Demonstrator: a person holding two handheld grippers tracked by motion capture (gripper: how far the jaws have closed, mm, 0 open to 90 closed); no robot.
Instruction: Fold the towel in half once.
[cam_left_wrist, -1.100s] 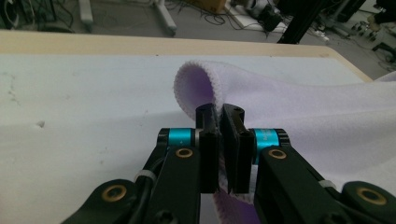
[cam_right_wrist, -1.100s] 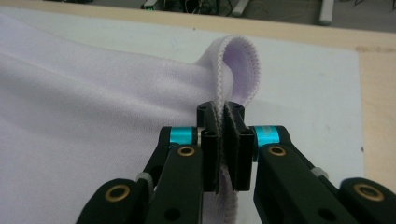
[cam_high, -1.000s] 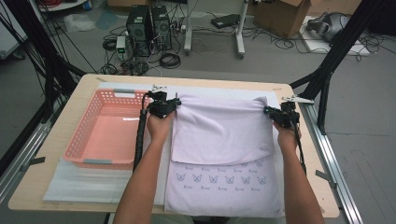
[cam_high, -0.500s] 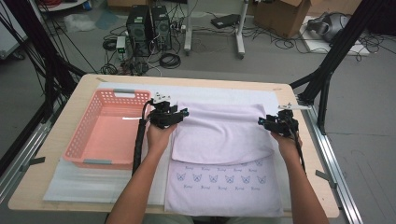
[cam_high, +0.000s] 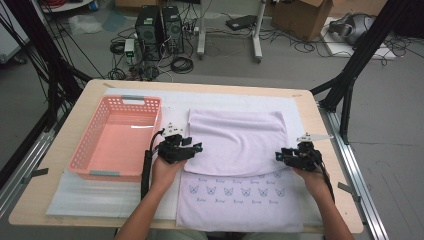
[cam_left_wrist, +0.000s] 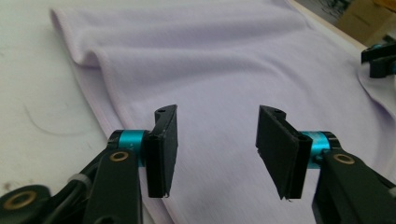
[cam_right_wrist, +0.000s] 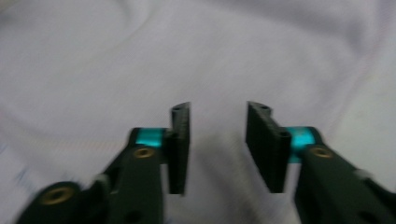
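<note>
- In the high view, one lilac towel (cam_high: 239, 165) lay on the table (cam_high: 65, 150), with its far half folded forward over the near half; the near part carried two rows of small butterfly prints (cam_high: 235, 191).
- The left gripper (cam_high: 196, 148) was at the left end of the fold's near edge, and the right gripper (cam_high: 278, 156) at the right end; both were released, with nothing between the jaws.
- The left gripper view showed what the high view did not: a clear gap between its jaws, which had just been opening, plain lilac cloth (cam_left_wrist: 219, 84) beneath, and the other gripper (cam_left_wrist: 380, 58) far at the right edge.
- The right gripper view was blurred; its jaws stood apart over the cloth (cam_right_wrist: 210, 60) and had just been closing a little, empty.
- The high view showed one pink basket (cam_high: 116, 172), standing just left of the towel.
</note>
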